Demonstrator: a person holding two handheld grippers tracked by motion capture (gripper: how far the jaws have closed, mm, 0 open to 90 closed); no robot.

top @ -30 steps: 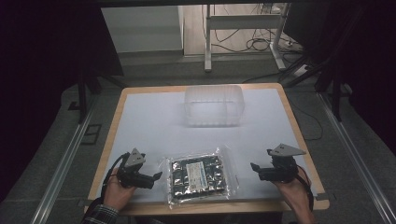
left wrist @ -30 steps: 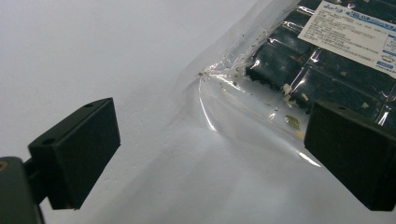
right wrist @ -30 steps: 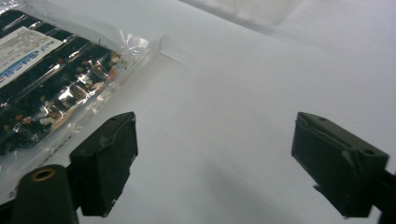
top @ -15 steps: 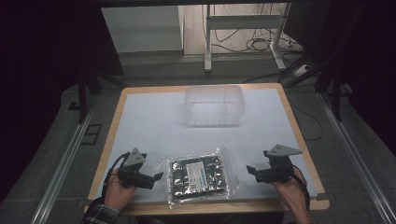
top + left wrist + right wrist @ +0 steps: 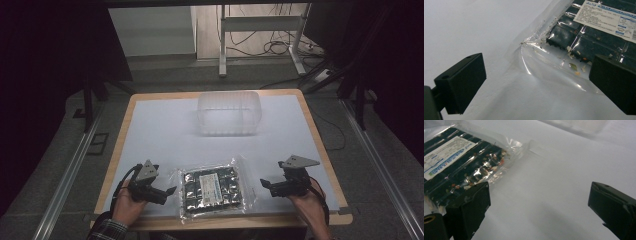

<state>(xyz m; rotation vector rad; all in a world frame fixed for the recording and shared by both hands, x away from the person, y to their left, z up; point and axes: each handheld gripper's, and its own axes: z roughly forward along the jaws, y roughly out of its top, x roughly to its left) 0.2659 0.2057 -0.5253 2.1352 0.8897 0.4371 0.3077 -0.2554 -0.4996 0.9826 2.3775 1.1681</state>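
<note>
We start with the table, a pale sheet edged in wood. Near its 12 o'clock edge sits a clear plastic tub, upside down as far as we can tell, well apart from everything else. At 6 o'clock, just inside the near edge, lies the bag: a flat, clear, sealed pouch holding a dark block divided into squares, with a white printed label on top and a loose shiny margin all round.

What has changed is small. Over the last second the right gripper has been opening its jaws, and they now stand spread wide with nothing between them; it has also crept a little nearer the bag's 3 o'clock side than it was a second ago, though it remains apart from it. The left gripper has held its place at the bag's 9 o'clock side, jaws likewise spread, tips just beside the plastic margin.

We judge that both hands are readying to take the bag by its edges, one on each side, and that no grip has begun.

In the left gripper view the bag shows a wrinkled, empty corner of film with crumbs caught inside, lying between the open jaws. In the right gripper view the bag lies at 10 o'clock, its label legible as blue print, specks of orange and white scattered within.
</note>
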